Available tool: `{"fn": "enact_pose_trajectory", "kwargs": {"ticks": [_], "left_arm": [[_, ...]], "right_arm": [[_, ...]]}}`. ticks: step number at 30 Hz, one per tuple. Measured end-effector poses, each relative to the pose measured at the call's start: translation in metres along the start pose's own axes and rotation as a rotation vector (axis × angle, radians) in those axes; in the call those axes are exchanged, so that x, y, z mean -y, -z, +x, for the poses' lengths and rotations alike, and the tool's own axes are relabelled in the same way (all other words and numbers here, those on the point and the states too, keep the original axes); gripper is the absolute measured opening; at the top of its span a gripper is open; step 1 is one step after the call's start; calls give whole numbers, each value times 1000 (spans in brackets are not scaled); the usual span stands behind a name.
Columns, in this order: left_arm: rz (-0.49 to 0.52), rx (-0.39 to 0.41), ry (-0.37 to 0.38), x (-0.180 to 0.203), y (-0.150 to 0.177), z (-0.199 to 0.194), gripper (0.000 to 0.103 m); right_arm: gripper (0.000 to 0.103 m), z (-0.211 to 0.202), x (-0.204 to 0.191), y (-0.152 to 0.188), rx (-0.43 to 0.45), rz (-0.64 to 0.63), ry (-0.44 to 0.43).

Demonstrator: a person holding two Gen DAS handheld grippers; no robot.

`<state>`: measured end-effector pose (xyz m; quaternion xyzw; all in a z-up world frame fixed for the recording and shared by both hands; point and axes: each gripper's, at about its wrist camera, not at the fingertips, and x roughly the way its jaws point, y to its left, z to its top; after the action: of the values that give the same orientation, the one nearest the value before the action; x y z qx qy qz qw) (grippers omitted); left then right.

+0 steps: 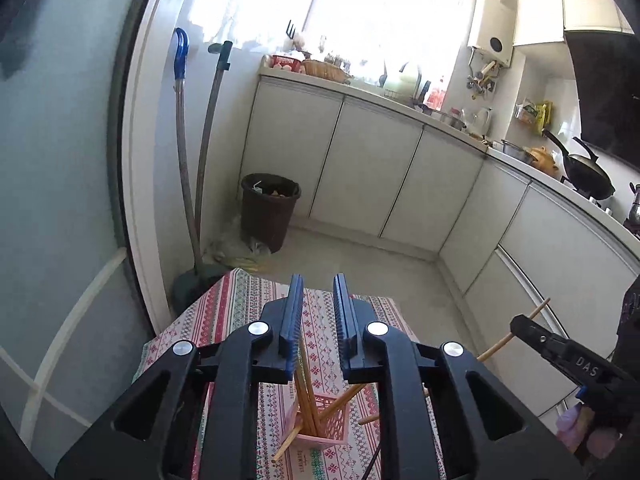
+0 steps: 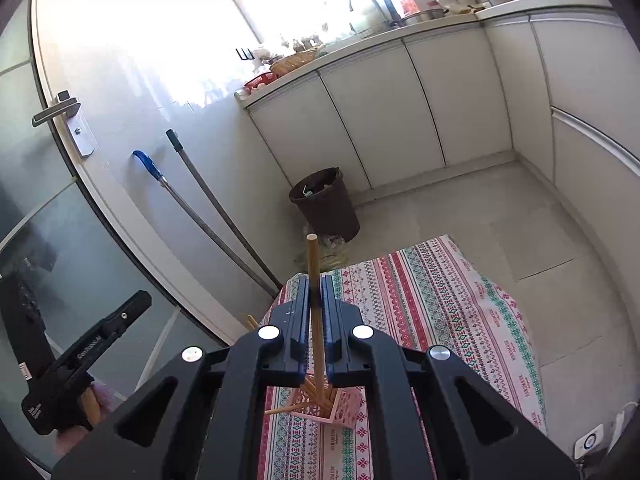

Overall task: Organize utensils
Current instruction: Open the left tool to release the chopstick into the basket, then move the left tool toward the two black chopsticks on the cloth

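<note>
- The left tongs stand slightly apart, gripping nothing; chopsticks rise below the gap.
- The right tongs are clenched on one upright chopstick.
- Under both, at six o'clock, a pink holder with chopsticks stands on the patterned tablecloth.
- A dark bin sits toward twelve o'clock.

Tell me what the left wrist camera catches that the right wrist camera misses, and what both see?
Only the left wrist view shows the white wall-mounted water heater and black wok. Only the right wrist view shows the silver door handle and the right gripper clamping an upright wooden chopstick. Both show the pink lattice utensil holder on the patterned tablecloth and the dark trash bin.
</note>
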<state>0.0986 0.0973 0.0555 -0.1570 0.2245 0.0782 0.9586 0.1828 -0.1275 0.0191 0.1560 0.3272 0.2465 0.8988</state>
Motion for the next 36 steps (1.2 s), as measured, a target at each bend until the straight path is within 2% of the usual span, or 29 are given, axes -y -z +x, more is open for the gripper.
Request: {"fn": "enact_pose_trajectory", "kwargs": {"ticks": [6,12,20,23,25,27,29,30,32,34,36], "left_arm": [[-16,-3,6,-5,-4,-1,16],[-6,-48,10,-4,3,13,16],[70,-46,12,17,13,8,16],[106,-49,9,29,20,6,25],[132,-44,3,37,26,4,37],[154,-29,-9,44,32,1,43],[183,-20,-21,51,38,-1,46],[198,-17,-25,56,41,-1,49],[208,-9,-28,61,48,-3,64],[217,0,-32,66,56,-4,69],[237,-9,-32,73,64,-3,69]], "right_arm": [[6,32,-10,8,-45,-7,15],[9,70,-8,20,-102,9,30],[9,48,-18,20,-68,-40,69],[10,33,-19,21,-43,-68,98],[11,20,-19,23,-22,-87,118],[18,9,-17,26,-7,-103,135],[35,-2,-14,30,11,-117,159],[38,-8,-12,34,17,-125,173],[40,-18,-6,41,23,-135,203],[42,-27,1,46,38,-132,233],[45,-33,7,49,49,-137,263]]}}
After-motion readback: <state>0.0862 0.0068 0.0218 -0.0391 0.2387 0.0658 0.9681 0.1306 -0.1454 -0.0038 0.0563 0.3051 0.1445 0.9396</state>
